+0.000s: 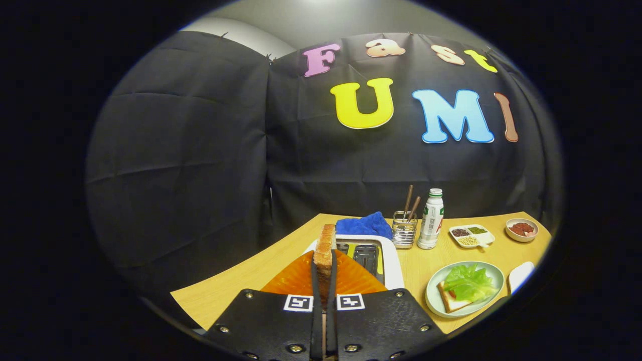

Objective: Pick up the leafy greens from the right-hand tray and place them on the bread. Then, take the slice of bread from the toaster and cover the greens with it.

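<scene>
gripper view: tongs (pixel 324 281) pinched narrow on the upright toast slice (pixel 326 250), held above the toaster (pixel 368 255); greens (pixel 469 282) already lie on the bread (pixel 450 301) on the plate (pixel 494 275), so carry level, lower flat, square over the leaves.

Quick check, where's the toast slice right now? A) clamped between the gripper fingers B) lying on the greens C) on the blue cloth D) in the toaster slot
A: the gripper is shut on the toast slice, held on edge above the toaster; the greens on the plate are uncovered.
</scene>
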